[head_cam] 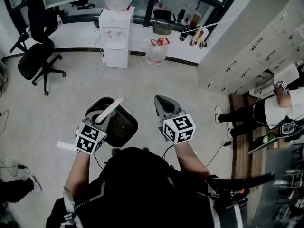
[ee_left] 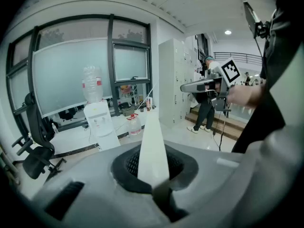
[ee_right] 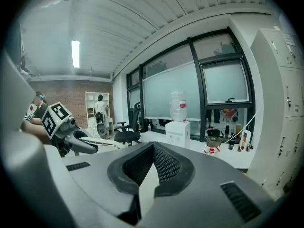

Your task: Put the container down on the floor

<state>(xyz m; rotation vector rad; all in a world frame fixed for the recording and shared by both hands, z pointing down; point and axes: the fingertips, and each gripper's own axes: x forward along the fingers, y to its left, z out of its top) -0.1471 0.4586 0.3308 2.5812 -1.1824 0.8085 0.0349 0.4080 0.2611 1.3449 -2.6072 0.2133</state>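
Note:
I see no container that I can pick out in any view. My left gripper (head_cam: 110, 120) is held low over the pale floor, shut on a flat white strip (ee_left: 153, 146) that sticks out forward past its jaws. What the strip belongs to cannot be told. In the head view the strip (head_cam: 112, 109) slants up to the right. My right gripper (head_cam: 164, 106) hovers beside the left, about a hand's width to the right, shut with nothing between its pads. Each gripper shows in the other's view: the right gripper (ee_left: 199, 86) and the left gripper (ee_right: 80, 144).
A white water dispenser (head_cam: 116, 37) stands at the far wall with a spare water jug (head_cam: 156, 51) on the floor beside it. A black office chair (head_cam: 38, 56) is at far left. Grey lockers (head_cam: 256, 51) line the right. A person (head_cam: 266, 110) stands at right.

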